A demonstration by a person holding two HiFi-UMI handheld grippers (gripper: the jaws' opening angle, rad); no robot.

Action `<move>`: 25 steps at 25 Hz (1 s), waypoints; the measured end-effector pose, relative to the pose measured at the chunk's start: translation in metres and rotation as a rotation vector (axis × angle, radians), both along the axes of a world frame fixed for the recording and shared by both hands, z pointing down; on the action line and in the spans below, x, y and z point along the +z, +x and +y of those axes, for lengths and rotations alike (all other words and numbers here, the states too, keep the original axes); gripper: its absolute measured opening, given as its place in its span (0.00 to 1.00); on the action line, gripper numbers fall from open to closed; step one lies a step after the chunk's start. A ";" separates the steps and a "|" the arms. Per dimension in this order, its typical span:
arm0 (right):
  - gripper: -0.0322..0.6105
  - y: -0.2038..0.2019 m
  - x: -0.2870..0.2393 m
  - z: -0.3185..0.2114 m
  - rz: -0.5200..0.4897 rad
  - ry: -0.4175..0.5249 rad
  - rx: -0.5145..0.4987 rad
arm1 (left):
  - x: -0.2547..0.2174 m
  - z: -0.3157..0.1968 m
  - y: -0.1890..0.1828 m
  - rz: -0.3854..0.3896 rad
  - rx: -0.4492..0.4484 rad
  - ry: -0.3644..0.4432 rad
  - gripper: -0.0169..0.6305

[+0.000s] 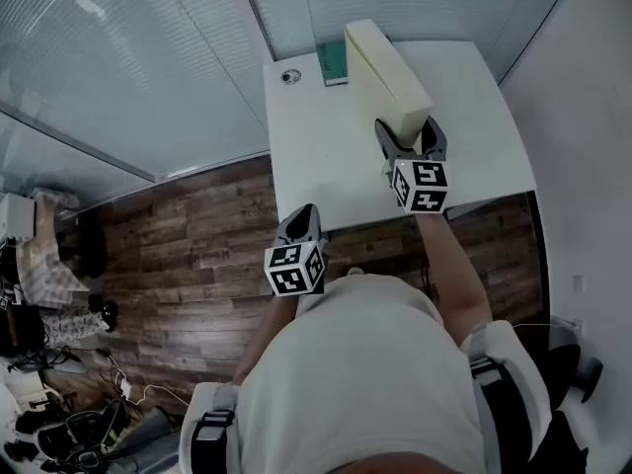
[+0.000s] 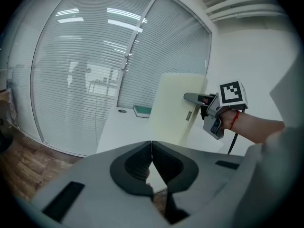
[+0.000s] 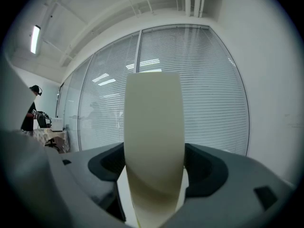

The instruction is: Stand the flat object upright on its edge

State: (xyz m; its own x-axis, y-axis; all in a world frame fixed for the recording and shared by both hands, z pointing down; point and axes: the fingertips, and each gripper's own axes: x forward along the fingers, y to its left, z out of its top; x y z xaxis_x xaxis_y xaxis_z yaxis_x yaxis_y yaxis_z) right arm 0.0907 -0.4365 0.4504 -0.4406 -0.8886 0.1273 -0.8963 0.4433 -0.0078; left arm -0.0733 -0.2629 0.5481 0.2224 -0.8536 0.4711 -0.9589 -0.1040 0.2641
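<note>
A cream flat slab stands upright on its long edge on the white table, running from the back toward me. My right gripper straddles the slab's near end, one jaw on each side. In the right gripper view the slab fills the gap of the right gripper, and the pads stand beside it without clearly pressing. My left gripper hovers at the table's front edge, shut and empty. In the left gripper view the left gripper has its jaws together, with the slab and the right gripper beyond.
A teal flat item lies at the table's back edge behind the slab. A small round fitting sits at the back left corner. Glass walls with blinds bound the far side. Wooden floor lies to the left.
</note>
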 end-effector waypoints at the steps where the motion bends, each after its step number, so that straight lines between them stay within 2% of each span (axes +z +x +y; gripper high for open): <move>1: 0.61 0.002 0.000 0.004 0.004 0.000 0.004 | -0.001 0.001 0.000 -0.001 0.005 0.001 0.06; 6: 0.61 0.009 0.005 0.024 0.012 -0.009 0.026 | -0.004 0.007 -0.002 -0.003 0.024 0.007 0.06; 15: 0.61 0.010 -0.003 0.072 -0.045 -0.016 0.033 | -0.014 0.029 -0.005 0.002 0.069 0.025 0.06; 22: 0.61 -0.006 -0.003 0.122 -0.084 -0.051 0.017 | -0.020 0.055 -0.014 0.014 0.104 0.034 0.06; 25: 0.56 -0.017 -0.006 0.145 -0.085 -0.059 0.004 | -0.025 0.064 -0.020 0.019 0.116 0.038 0.06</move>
State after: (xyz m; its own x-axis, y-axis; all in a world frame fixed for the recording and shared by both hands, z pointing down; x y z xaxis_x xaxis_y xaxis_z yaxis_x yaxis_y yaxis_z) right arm 0.0742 -0.2917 0.4448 -0.4486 -0.8825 0.1412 -0.8930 0.4363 -0.1100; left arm -0.0929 -0.1987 0.5234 0.3289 -0.8389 0.4336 -0.9348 -0.2240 0.2758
